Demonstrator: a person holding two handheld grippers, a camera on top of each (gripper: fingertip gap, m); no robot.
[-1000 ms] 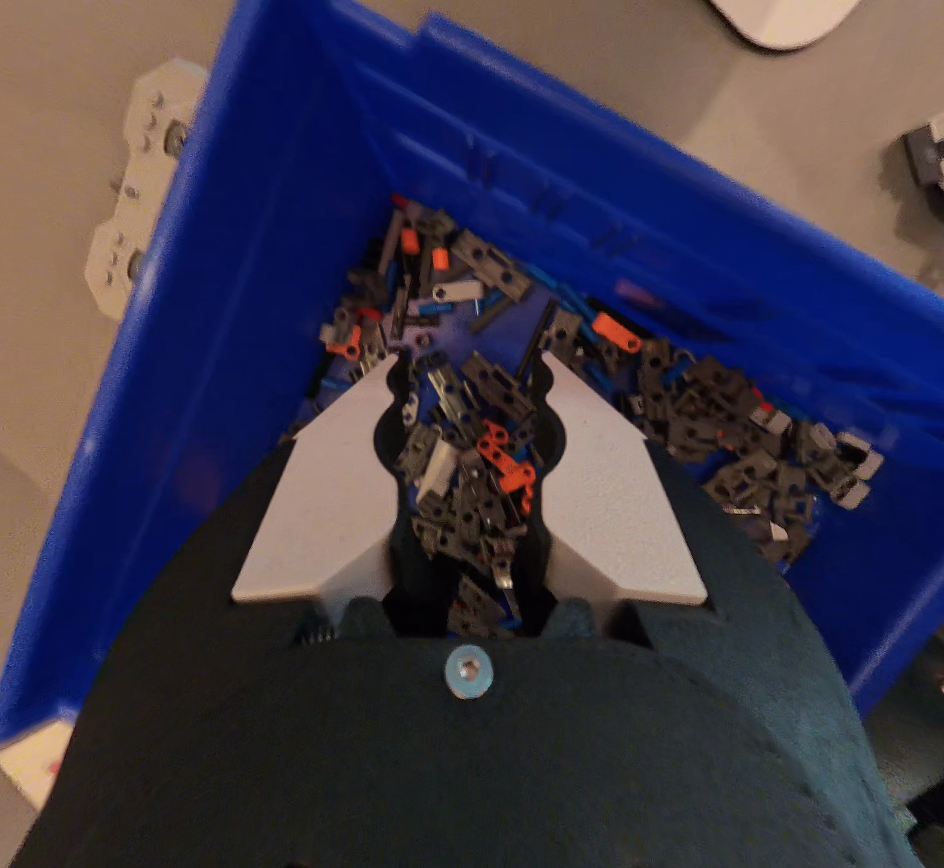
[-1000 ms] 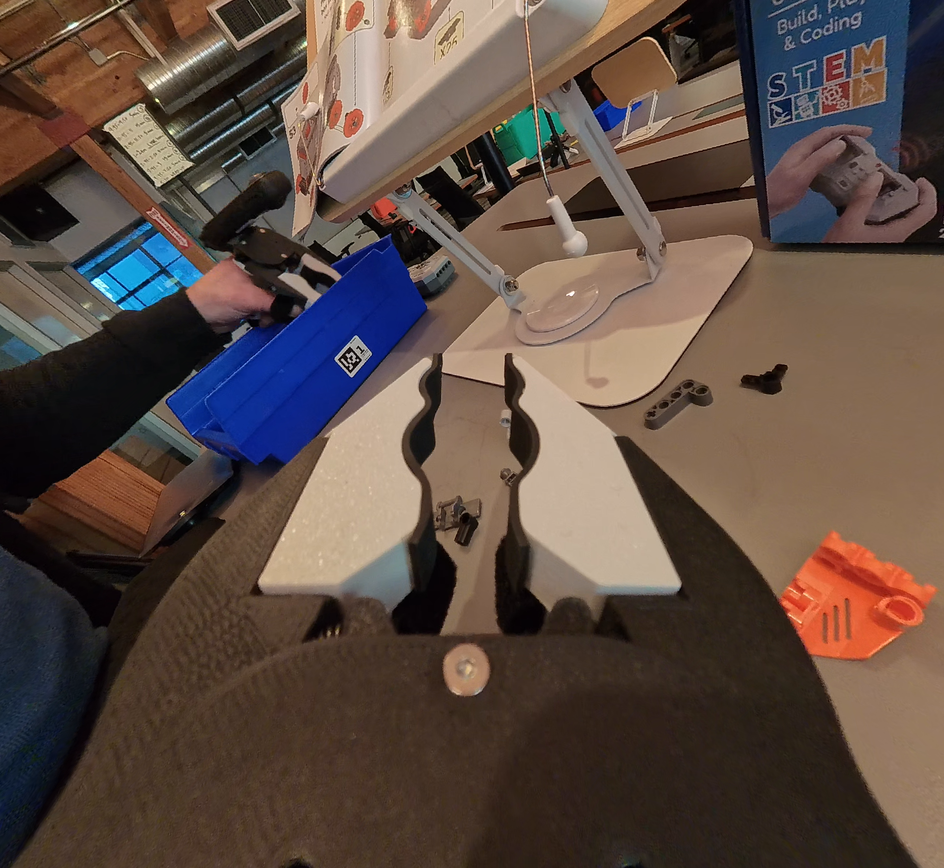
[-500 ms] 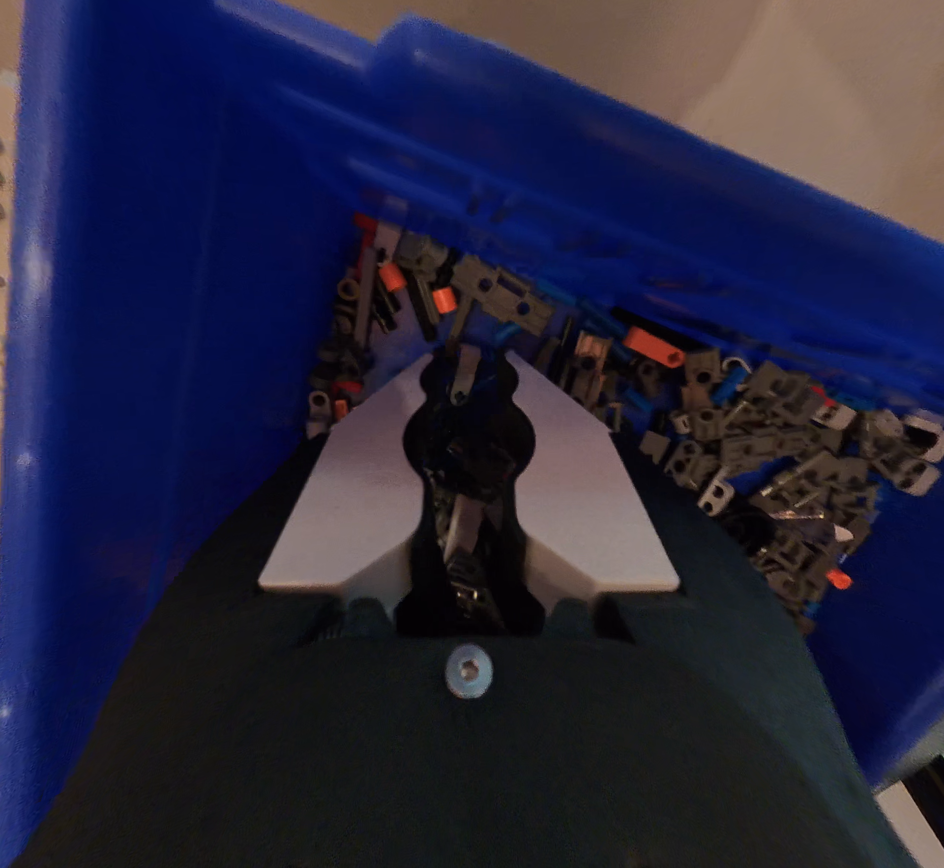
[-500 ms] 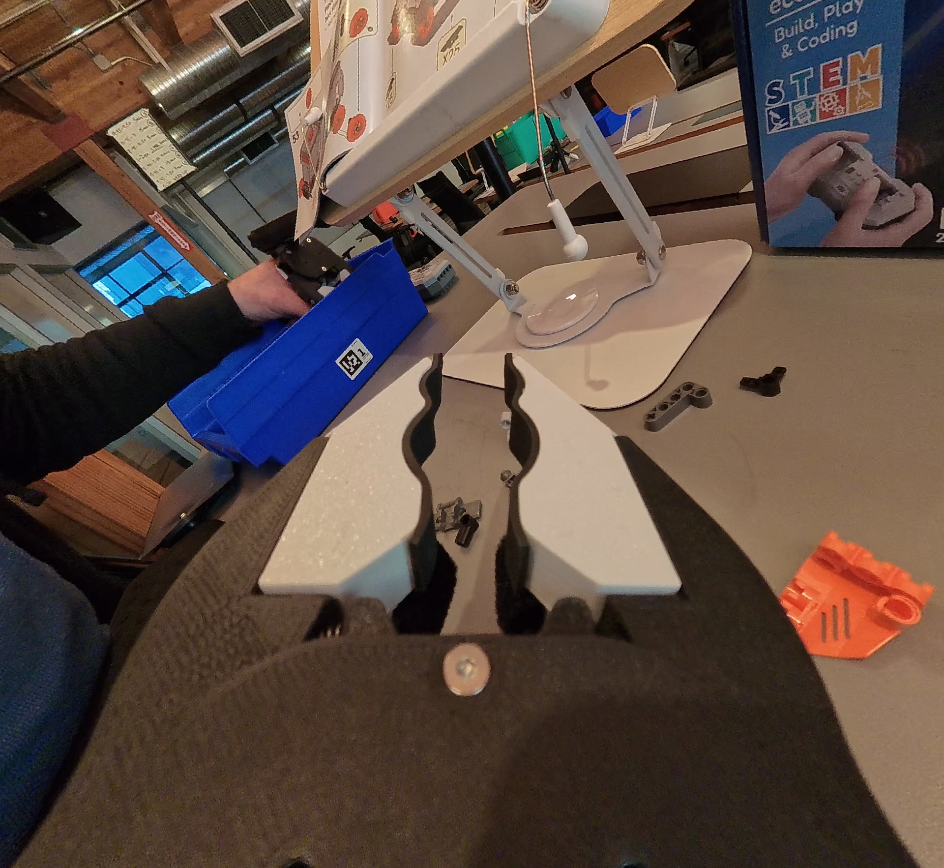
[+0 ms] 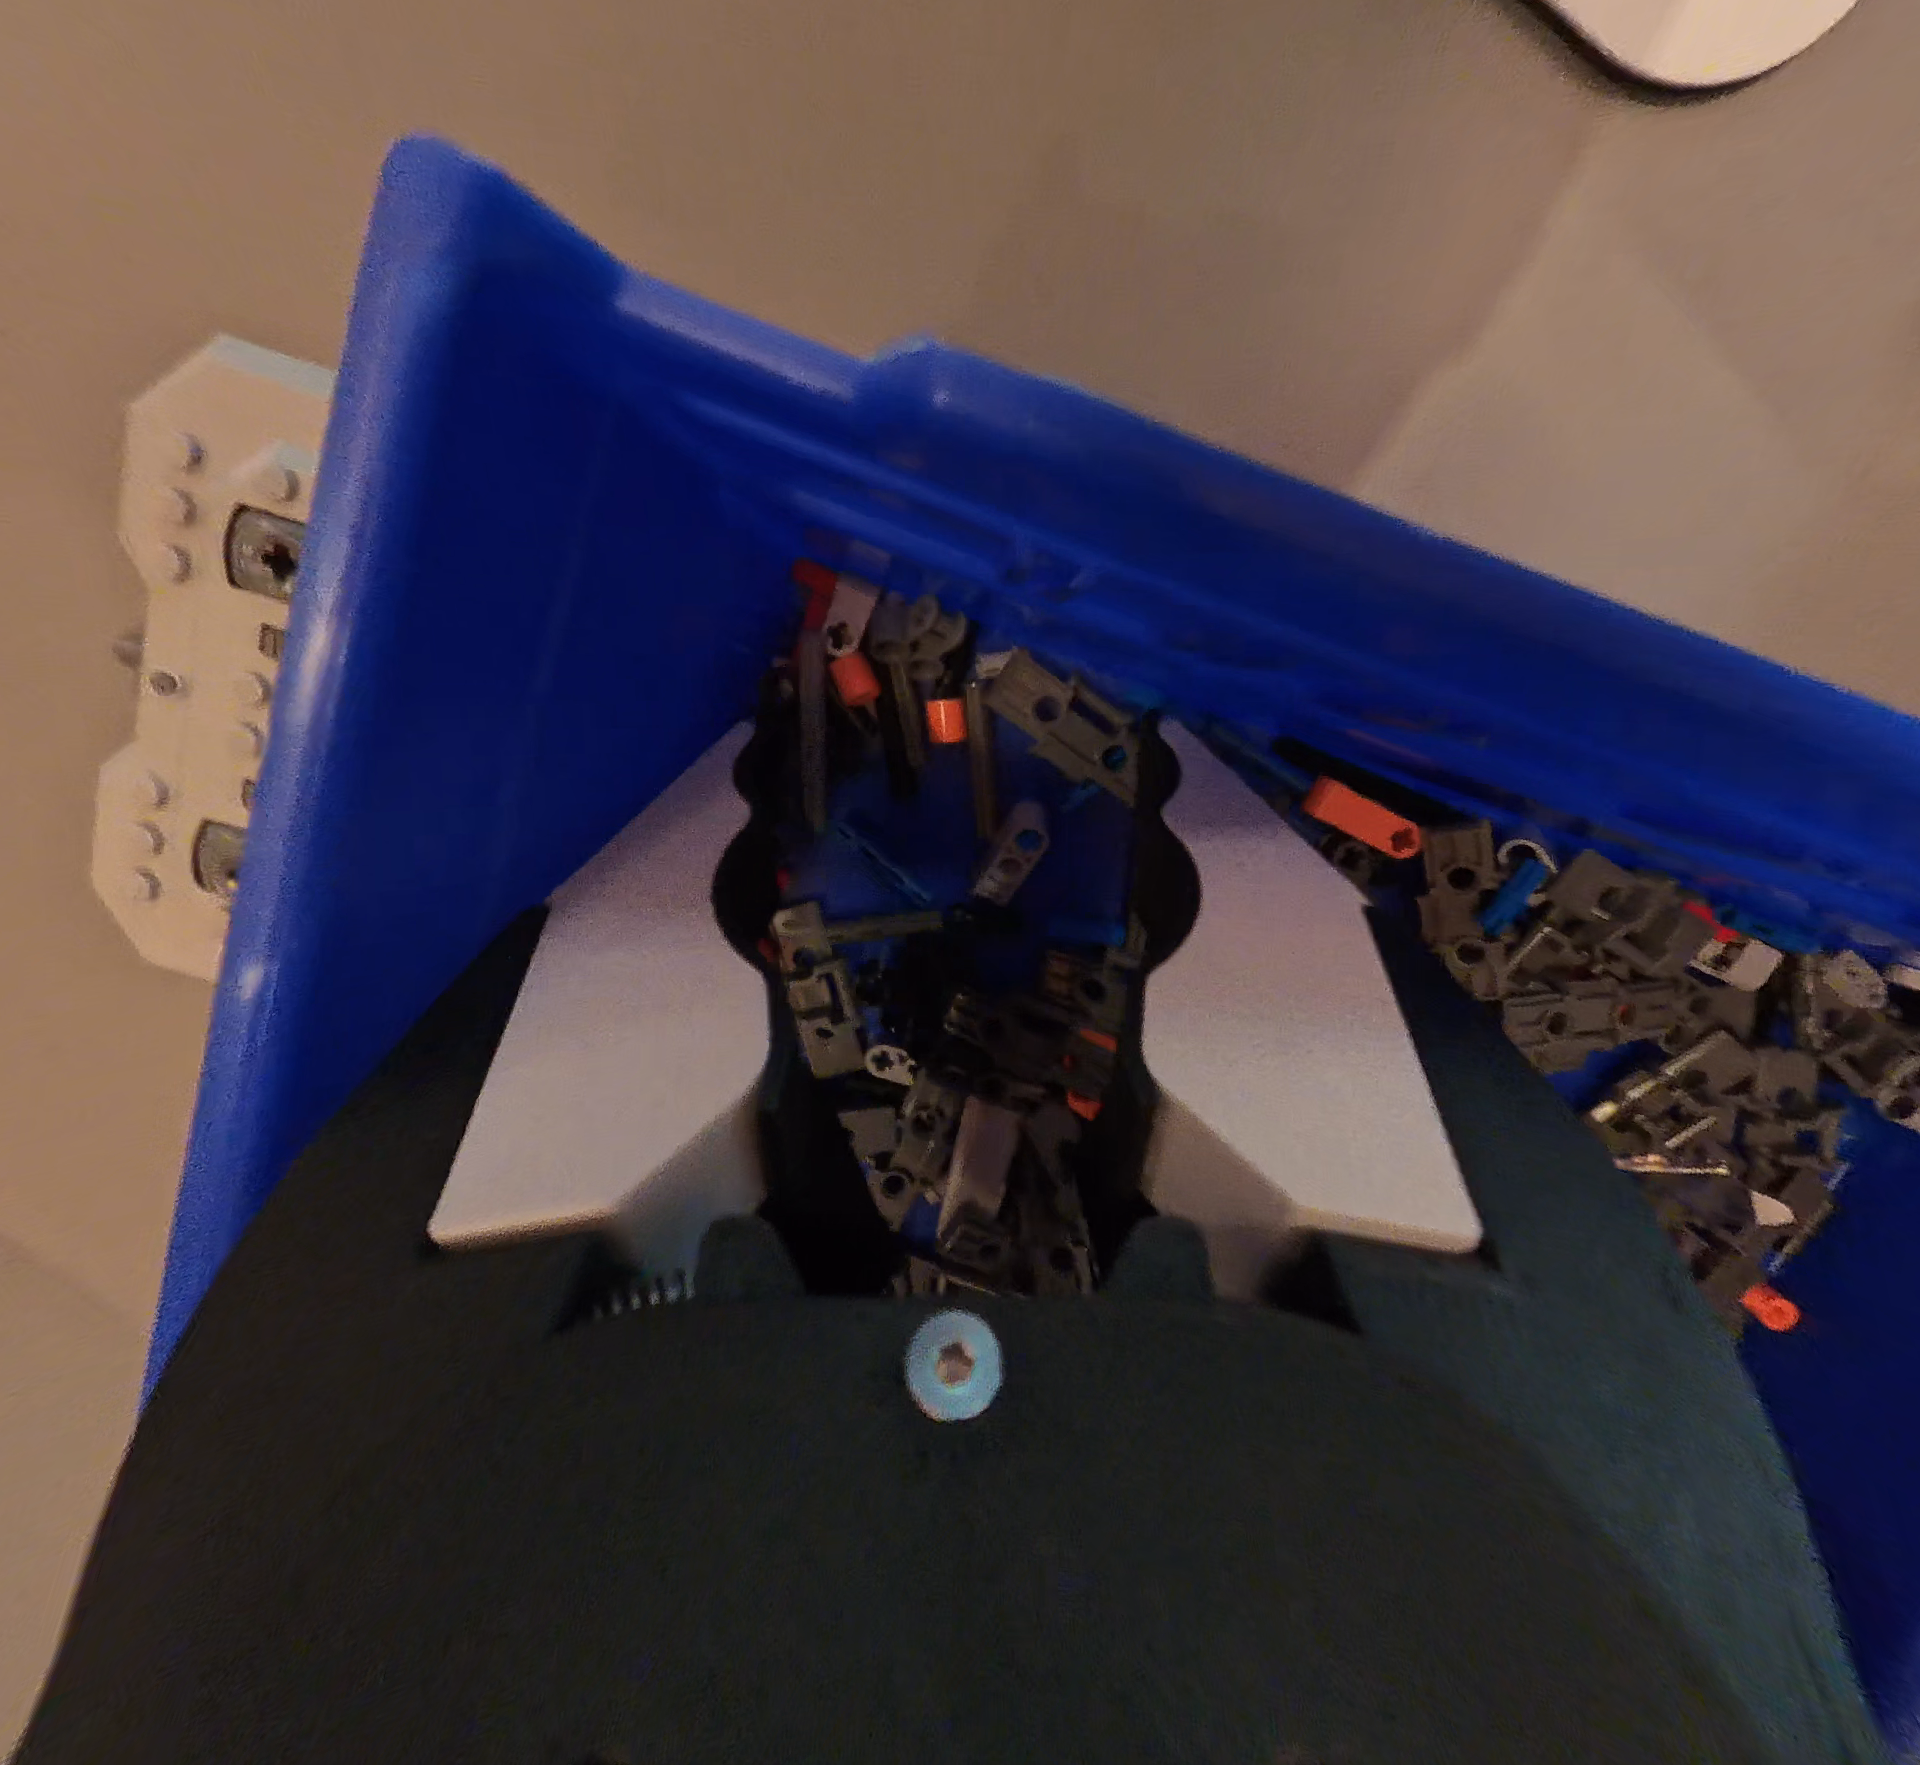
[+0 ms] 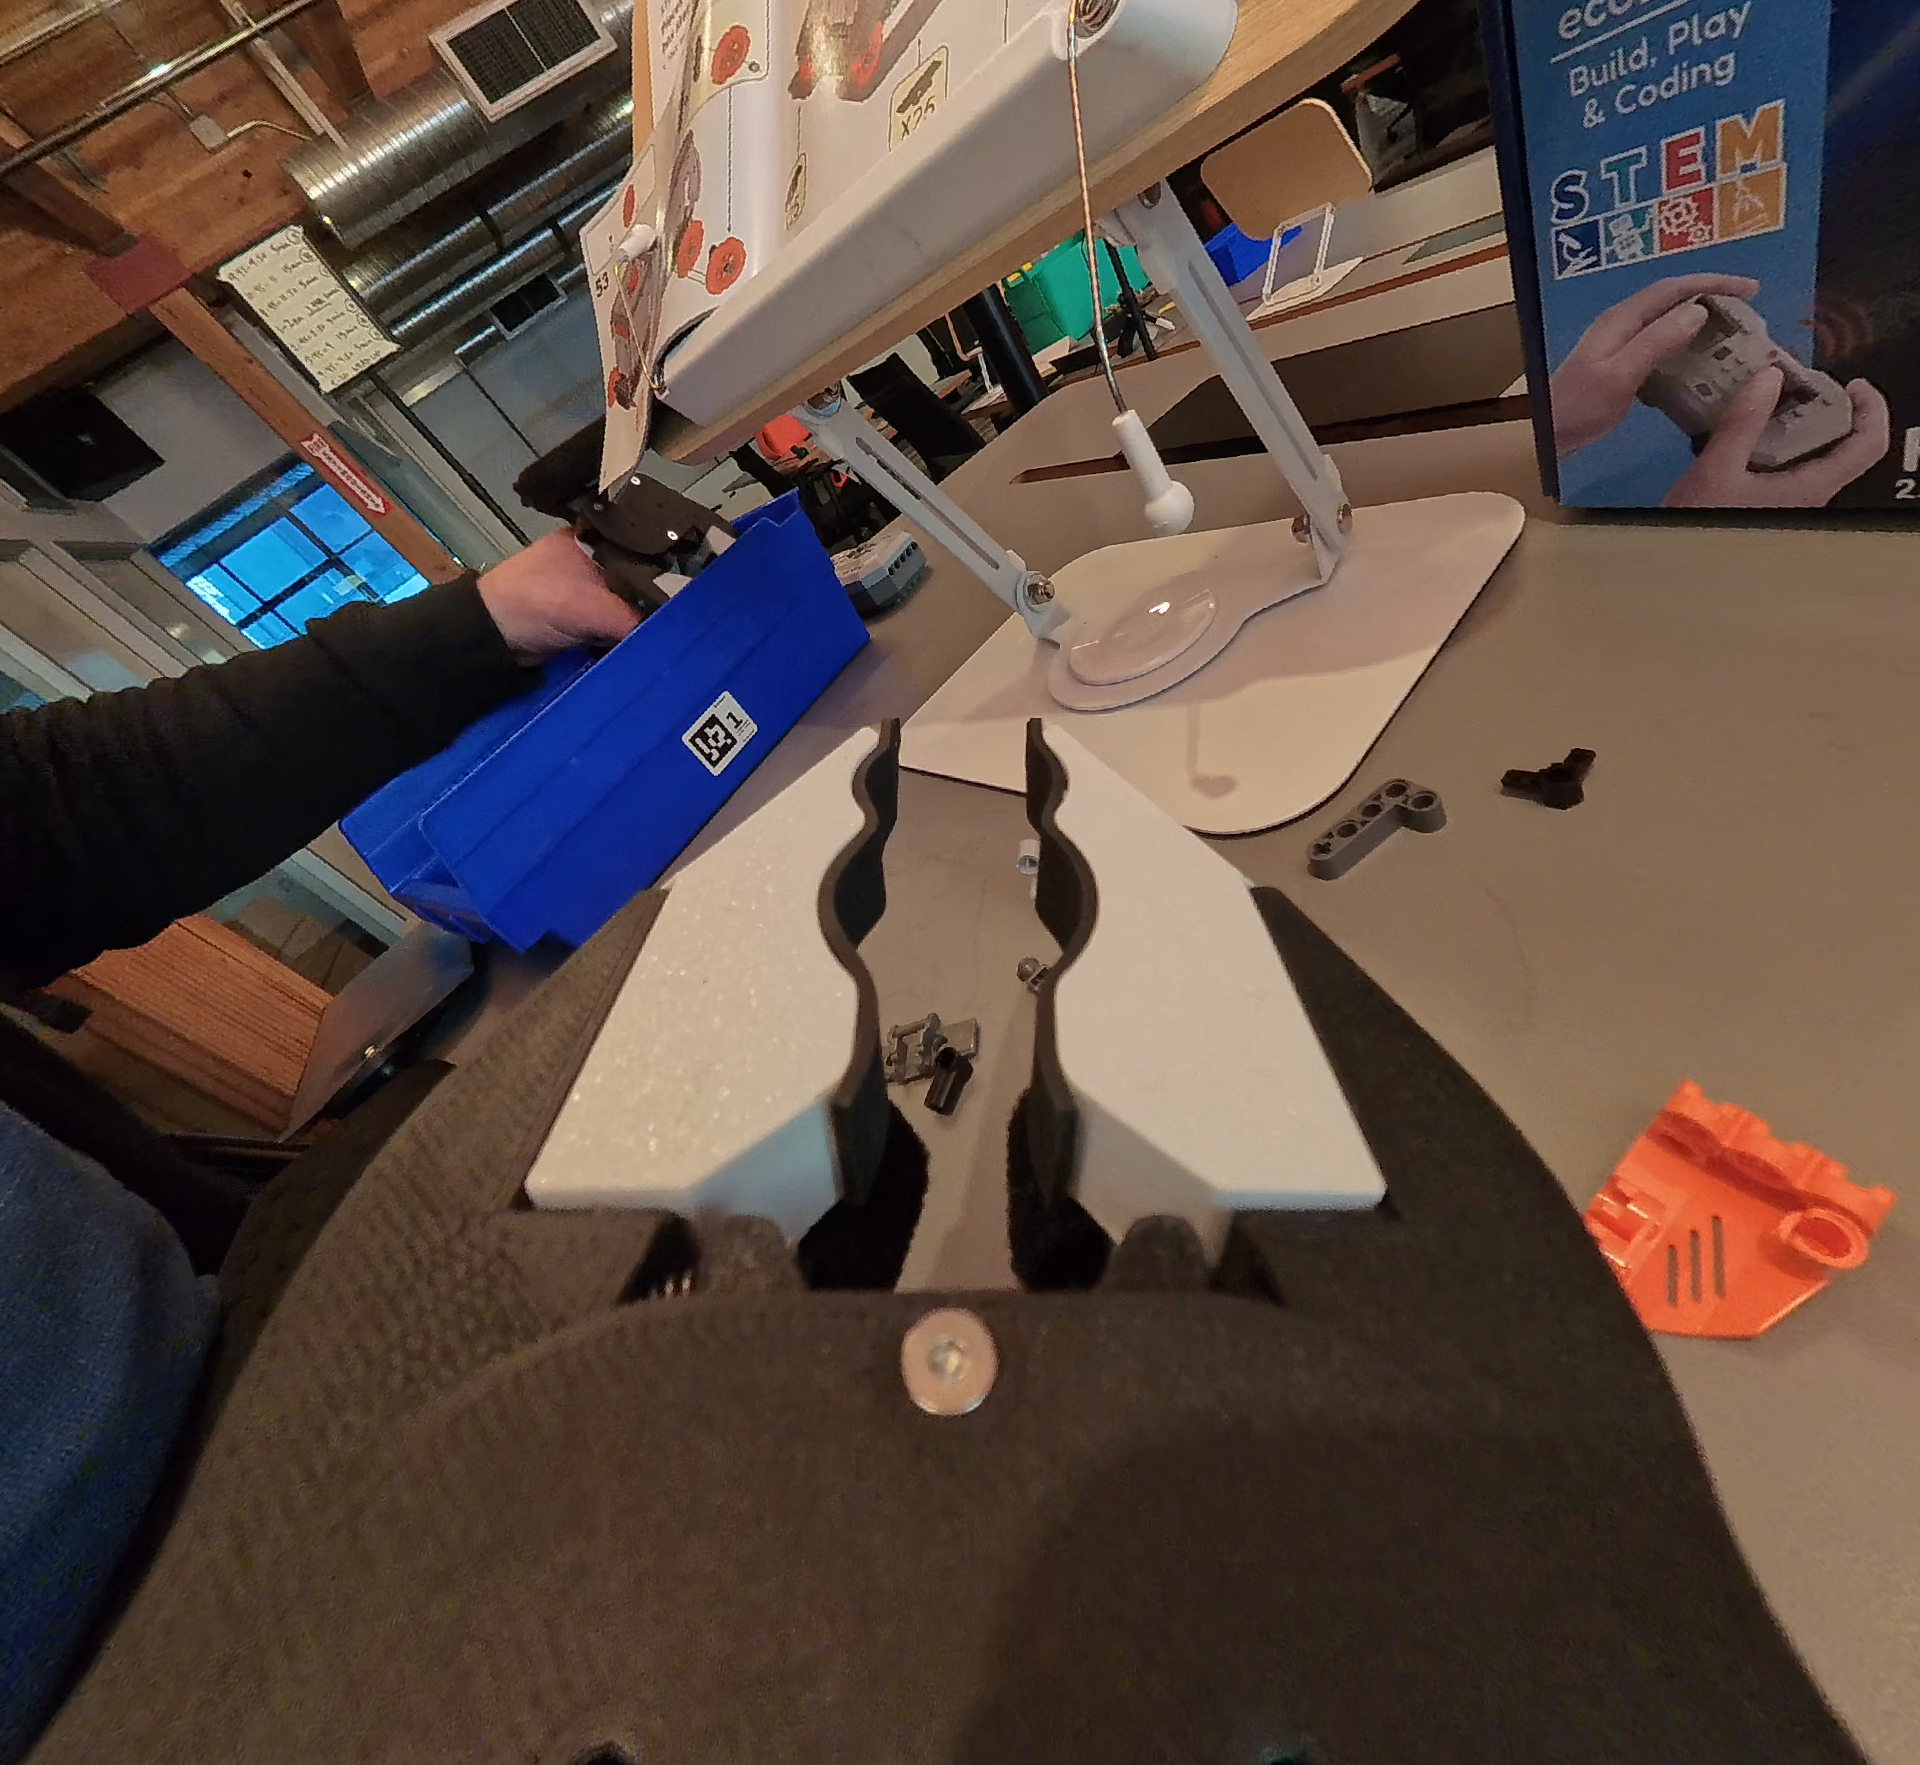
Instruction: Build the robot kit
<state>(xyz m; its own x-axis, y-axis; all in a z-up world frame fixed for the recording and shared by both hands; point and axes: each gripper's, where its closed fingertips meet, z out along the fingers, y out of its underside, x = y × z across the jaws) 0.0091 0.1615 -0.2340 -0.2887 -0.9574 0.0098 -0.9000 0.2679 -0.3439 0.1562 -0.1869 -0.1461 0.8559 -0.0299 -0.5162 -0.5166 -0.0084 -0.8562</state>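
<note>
While one bin (image 5: pixel 540 635) holds pieces, two claws gape.

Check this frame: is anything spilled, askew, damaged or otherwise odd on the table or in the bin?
Nothing stands out. The blue bin sits flat, its small parts inside. A few loose pieces lie apart on the table: a grey beam, a black connector, an orange panel. No damage is visible.
</note>
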